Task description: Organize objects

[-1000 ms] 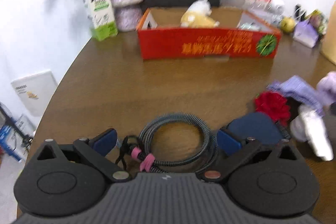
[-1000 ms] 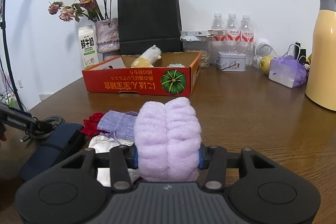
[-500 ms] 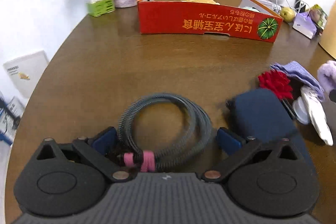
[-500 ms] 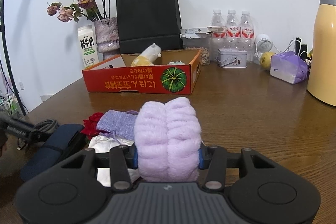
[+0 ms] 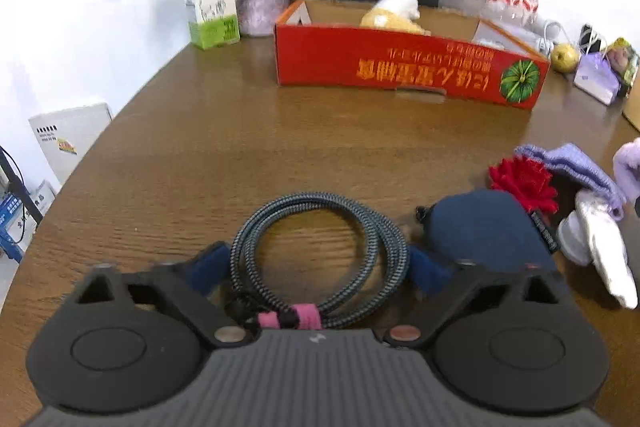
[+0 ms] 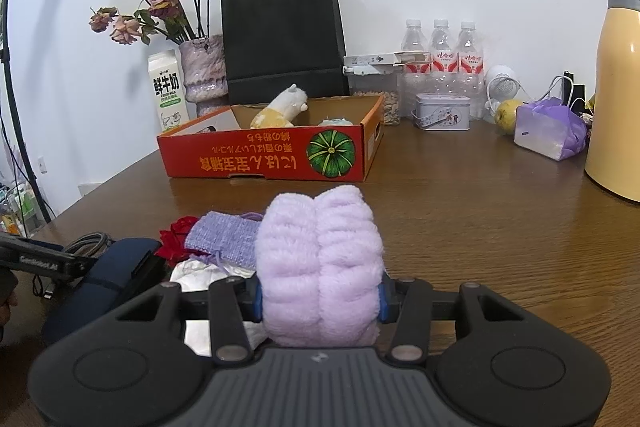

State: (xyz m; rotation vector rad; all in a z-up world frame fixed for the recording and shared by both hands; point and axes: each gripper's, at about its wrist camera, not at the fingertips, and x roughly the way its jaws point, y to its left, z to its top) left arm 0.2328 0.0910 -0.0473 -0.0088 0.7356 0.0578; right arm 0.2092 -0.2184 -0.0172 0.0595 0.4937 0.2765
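Left wrist: left hand-held gripper (image 5: 318,265) tilts downward, jaws closing around coiled cable (image 5: 320,251) on table (image 5: 280,139).

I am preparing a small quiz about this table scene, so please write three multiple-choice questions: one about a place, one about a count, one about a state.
1. Where is the stuffed toy?
A. inside the red box
B. on top of the black bag
C. beside the yellow jug

2. How many water bottles stand at the back?
A. one
B. three
C. five

3. What is the state of the right gripper?
A. open and empty
B. shut on the purple fluffy cloth
C. shut on the coiled cable

Answers:
1. A, the toy lies within the box walls.
2. B, three capped bottles stand side by side.
3. B, both pads press on the cloth, while the coiled cable lies between the closing jaws of the left gripper.
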